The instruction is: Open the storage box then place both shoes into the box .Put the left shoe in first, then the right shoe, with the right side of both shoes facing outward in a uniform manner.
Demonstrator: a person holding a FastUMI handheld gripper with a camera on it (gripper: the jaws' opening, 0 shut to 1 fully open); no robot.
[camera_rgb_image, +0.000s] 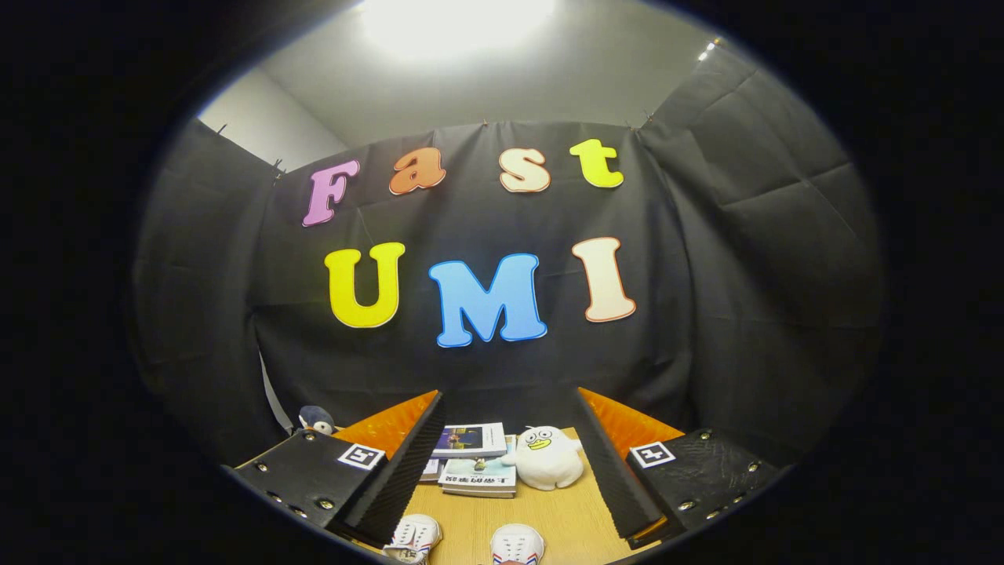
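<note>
Tabletop [572, 518] shoes [518, 543] lie between spread, empty fingers [612, 471].

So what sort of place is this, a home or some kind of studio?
Most likely a staged recording booth, not a home: black cloth walls enclose a wooden table with books, a plush toy and two shoes. The gripper is open.

Wooden table [576, 522], light grain. On it: two white shoes [414, 538], stacked books [474, 457], white duck plush [545, 457], dark plush [316, 420] at its far corner.
</note>
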